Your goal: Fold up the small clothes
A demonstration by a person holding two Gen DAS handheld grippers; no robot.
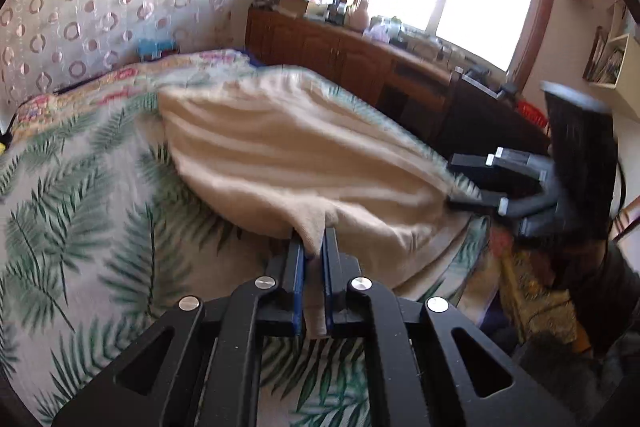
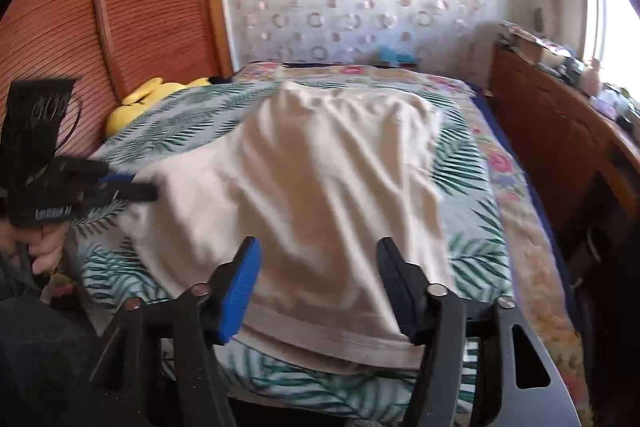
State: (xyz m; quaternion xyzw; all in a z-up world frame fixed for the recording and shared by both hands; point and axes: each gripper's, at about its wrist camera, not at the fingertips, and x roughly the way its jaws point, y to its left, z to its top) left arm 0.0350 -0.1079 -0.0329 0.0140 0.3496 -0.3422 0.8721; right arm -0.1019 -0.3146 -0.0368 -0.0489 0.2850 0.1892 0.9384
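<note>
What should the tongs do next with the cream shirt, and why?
Probably close the right tongs on the shirt hem. The left tongs already pinch one corner, while the right ones stand open with the hem lying between them, not gripped. Both corners need holding before lifting to fold.

A cream knit garment [image 2: 304, 187] is spread across a bed covered with a leaf-printed sheet [image 2: 476, 163]. Its fabric is rumpled into long soft folds. The hemmed edge [image 2: 344, 343] lies nearest the right wrist view, flat on the sheet. One near corner [image 1: 314, 231] is drawn up into a pinched peak, lifted off the sheet, with folds running from it.
</note>
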